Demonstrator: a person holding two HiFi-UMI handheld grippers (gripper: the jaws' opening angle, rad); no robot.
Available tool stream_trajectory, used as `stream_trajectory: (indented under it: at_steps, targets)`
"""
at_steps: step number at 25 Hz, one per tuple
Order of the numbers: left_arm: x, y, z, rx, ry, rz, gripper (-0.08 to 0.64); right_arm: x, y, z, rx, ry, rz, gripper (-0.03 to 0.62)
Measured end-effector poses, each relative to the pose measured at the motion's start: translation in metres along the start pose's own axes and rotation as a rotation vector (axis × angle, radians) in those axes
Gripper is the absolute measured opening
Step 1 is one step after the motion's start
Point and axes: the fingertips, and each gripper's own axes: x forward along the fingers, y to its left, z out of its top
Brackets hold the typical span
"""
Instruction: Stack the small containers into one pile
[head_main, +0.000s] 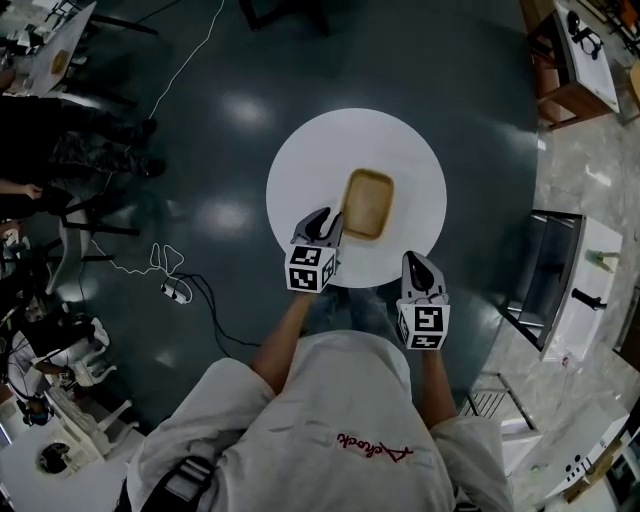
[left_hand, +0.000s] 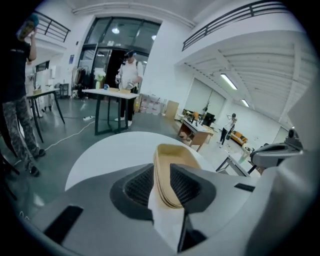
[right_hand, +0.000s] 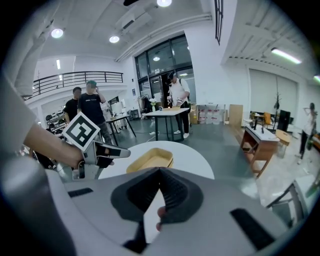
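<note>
A pile of tan, shallow rectangular containers (head_main: 367, 203) lies on the round white table (head_main: 300, 160), a little right of its middle. My left gripper (head_main: 328, 218) is at the pile's near left edge. In the left gripper view, the layered rims (left_hand: 172, 160) run between the two pads, and my left gripper (left_hand: 161, 175) stands open around them. My right gripper (head_main: 418, 262) hovers at the table's near right edge, shut with nothing in it. The right gripper view looks over its closed jaws (right_hand: 160, 172) at the pile (right_hand: 150, 160) and the left gripper (right_hand: 107, 150) beside it.
A white cable and power strip (head_main: 175, 290) lie on the dark floor to the left. A wooden desk (head_main: 570, 60) and a metal stand (head_main: 550, 270) are on the right. Several people stand at dark tables (right_hand: 167, 114) in the background.
</note>
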Motion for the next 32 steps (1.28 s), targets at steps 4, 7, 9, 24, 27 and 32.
stream_trajectory:
  at_steps: [4,7,9,24,27,32]
  targets:
    - [-0.018,-0.006,0.010,0.048,-0.042,-0.023,0.028,-0.001,0.006,0.004,-0.009,-0.013,0.003,0.020]
    - [-0.034,-0.012,0.024,0.091,-0.085,-0.054,0.014,-0.001,0.014,0.012,-0.018,-0.031,-0.001,0.020]
    - [-0.045,-0.015,0.034,0.118,-0.113,-0.074,0.011,-0.001,0.021,0.019,-0.023,-0.046,-0.004,0.020]
    - [-0.145,-0.031,0.111,0.207,-0.337,-0.181,0.009,-0.035,0.060,0.103,-0.022,-0.242,-0.095,0.020]
    - [-0.159,-0.035,0.122,0.217,-0.371,-0.196,0.009,-0.045,0.063,0.117,-0.025,-0.279,-0.114,0.020]
    - [-0.189,-0.035,0.129,0.235,-0.417,-0.213,0.009,-0.063,0.083,0.129,-0.035,-0.330,-0.133,0.020]
